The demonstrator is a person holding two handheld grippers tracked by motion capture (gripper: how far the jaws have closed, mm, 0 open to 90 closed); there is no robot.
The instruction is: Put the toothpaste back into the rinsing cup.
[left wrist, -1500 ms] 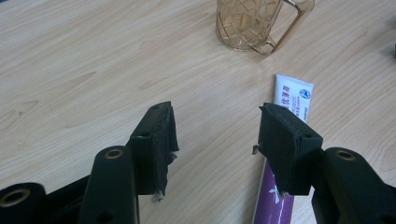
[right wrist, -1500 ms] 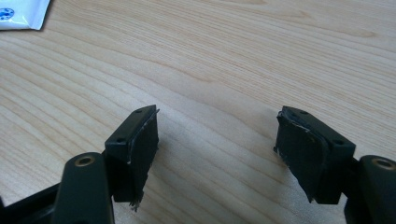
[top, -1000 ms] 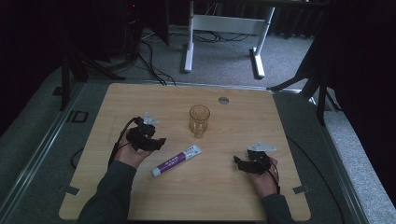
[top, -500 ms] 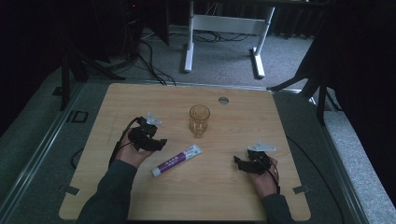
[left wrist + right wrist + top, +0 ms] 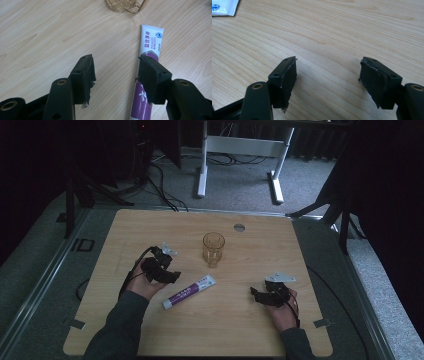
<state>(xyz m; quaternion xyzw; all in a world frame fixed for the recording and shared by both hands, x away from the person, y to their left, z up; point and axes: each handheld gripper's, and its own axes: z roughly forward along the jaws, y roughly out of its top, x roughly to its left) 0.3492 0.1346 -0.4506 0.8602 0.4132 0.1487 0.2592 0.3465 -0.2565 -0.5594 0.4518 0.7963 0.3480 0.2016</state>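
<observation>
A white and purple toothpaste tube (image 5: 189, 291) lies flat in the middle of the wooden table (image 5: 150, 227). An amber glass cup (image 5: 213, 248) stands upright just beyond it. My left gripper (image 5: 172, 274) hangs low at the tube's left, open; in the left gripper view the tube (image 5: 148, 50) runs under the right jaw and bare wood lies between the jaws (image 5: 116, 71). My right gripper (image 5: 254, 293) is open near the table's right front, over bare wood (image 5: 327, 72), and the tube's white end (image 5: 223, 7) peeks in at top left.
A small round grommet (image 5: 239, 227) sits near the table's far edge. Beyond the table stand a white desk frame (image 5: 240, 150) and dark tripod legs (image 5: 80, 190) with cables on the floor. Bare wood stretches along the table's front and far left.
The left gripper has shifted slightly toward the tube. The right gripper, tube and cup stay where they were.
</observation>
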